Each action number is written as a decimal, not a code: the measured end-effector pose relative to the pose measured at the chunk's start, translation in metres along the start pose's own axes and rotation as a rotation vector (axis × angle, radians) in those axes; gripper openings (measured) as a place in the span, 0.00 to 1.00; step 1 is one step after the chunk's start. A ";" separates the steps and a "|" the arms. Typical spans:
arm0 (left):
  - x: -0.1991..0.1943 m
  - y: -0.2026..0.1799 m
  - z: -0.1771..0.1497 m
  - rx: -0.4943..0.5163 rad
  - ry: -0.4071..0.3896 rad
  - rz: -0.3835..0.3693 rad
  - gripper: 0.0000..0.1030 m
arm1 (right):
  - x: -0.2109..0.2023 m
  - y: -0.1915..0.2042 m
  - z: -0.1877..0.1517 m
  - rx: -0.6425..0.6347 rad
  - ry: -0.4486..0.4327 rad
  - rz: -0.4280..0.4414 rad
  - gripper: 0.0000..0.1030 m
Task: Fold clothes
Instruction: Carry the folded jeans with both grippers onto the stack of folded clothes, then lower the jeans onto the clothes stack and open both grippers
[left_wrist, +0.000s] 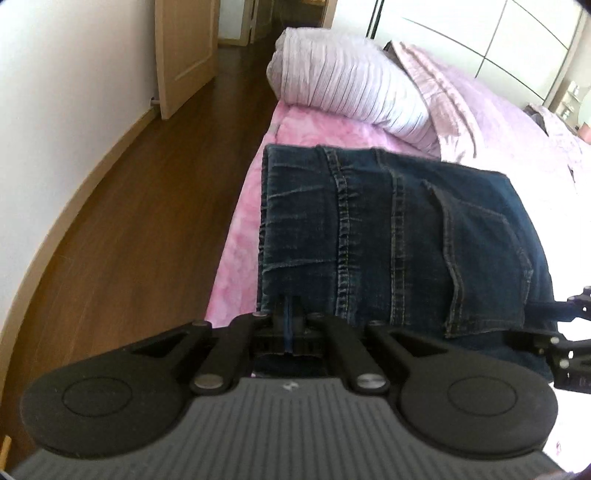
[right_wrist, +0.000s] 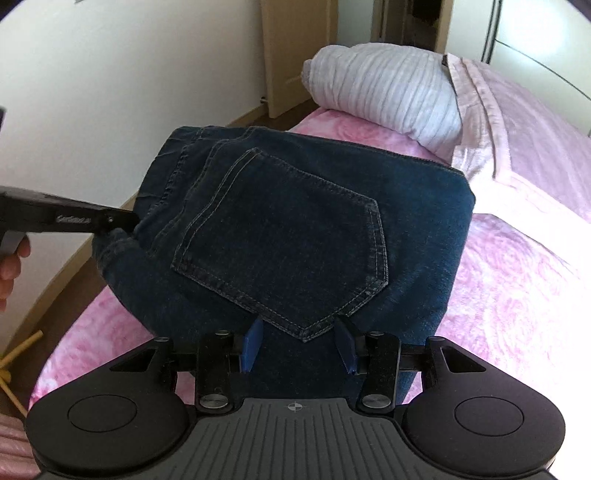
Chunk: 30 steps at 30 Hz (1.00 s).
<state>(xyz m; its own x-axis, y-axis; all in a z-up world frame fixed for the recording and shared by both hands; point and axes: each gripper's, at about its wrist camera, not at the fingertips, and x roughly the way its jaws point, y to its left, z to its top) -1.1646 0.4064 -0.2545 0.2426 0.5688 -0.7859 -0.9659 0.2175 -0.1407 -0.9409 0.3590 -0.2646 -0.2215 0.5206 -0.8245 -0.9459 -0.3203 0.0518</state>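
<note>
Dark denim jeans (right_wrist: 303, 229), folded thick, tan-stitched pentagon pocket up, lie at the edge of the pink mottled bedspread (right_wrist: 517, 295). Left gripper (left_wrist: 289, 325) pinched tight on a fold at the near hem. Right gripper (right_wrist: 299, 343) half open, blue pads straddling the fabric; whether they press on it, can't tell. Ribbed pale pillow (left_wrist: 351, 85) behind.

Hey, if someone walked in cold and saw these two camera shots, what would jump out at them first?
The dark blue folded jeans dominate both views, lying on the pink bedspread near the bed's edge, back pocket up. The left gripper is shut on a fold of denim at the near edge, while the right gripper straddles the jeans with its blue pads apart. Behind them sits a rolled, striped pale quilt.
</note>
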 end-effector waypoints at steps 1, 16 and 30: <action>-0.010 -0.001 0.001 -0.001 -0.015 -0.003 0.00 | -0.004 -0.002 0.003 0.017 0.000 0.000 0.46; -0.023 -0.011 -0.025 0.035 0.022 -0.030 0.00 | -0.008 0.014 -0.010 -0.005 0.029 0.045 0.46; -0.031 -0.018 -0.011 0.081 -0.007 0.009 0.00 | -0.022 0.014 -0.001 -0.012 0.007 0.009 0.47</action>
<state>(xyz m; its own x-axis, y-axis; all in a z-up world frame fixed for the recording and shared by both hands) -1.1556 0.3759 -0.2339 0.2352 0.5763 -0.7827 -0.9575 0.2757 -0.0847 -0.9492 0.3423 -0.2468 -0.2282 0.5125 -0.8278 -0.9410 -0.3343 0.0524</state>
